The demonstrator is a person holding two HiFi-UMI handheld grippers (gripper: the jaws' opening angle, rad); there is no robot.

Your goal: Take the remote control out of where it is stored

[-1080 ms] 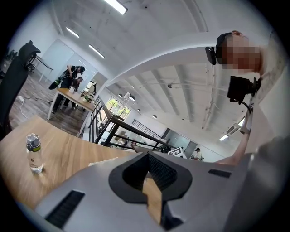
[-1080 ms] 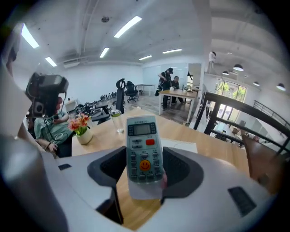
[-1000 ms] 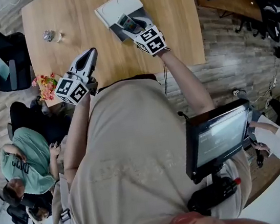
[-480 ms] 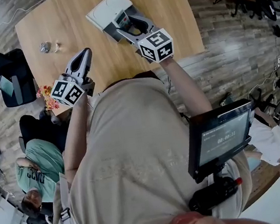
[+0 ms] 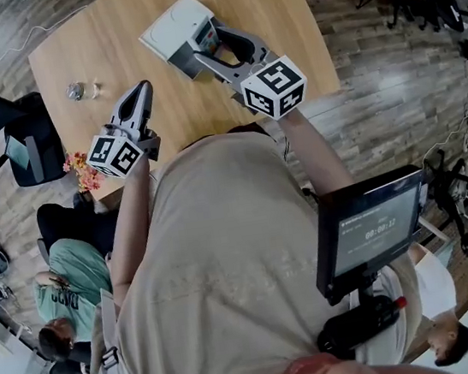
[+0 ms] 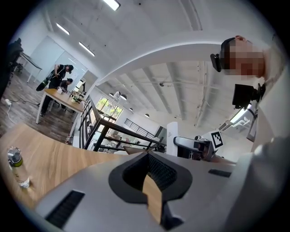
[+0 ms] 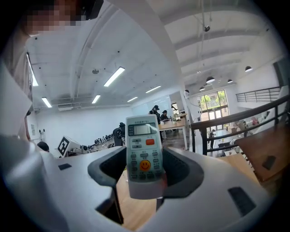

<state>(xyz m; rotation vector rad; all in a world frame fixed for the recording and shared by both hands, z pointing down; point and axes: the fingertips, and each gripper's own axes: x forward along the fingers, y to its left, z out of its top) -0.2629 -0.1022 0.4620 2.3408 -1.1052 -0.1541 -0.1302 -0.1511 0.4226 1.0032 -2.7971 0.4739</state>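
Right gripper (image 7: 146,159) first: its own view shows the jaws pinching the lower body of the remote control (image 7: 144,152). The remote stands upright between them, with the display at the top, a red key under it and a yellow smiley key lower down. The room's far wall is behind it and bare wood below. The head view gives none of that detail; from above the remote is just a small pale strip at the jaw tips. But only that view places it: over the grey end of the white box (image 5: 177,24) on the wooden table (image 5: 110,44). Whether it touches the box, the top view does not settle. Over to the left gripper (image 6: 147,155): its own view shows the jaw tips pressed together with nothing between them, only a slit of table wood in the gap lower down. From above, that gripper hangs over the near table edge, well apart from the box. The left gripper view picks up a small bottle (image 6: 16,165) standing on the table at far left, and the right marker cube (image 6: 216,139) off to the right. The right gripper view answers with the left marker cube (image 7: 63,145) at its left. Only the head view shows the flowers (image 5: 82,162) just off the table's near left edge and the screen (image 5: 369,227) mounted at the person's chest.
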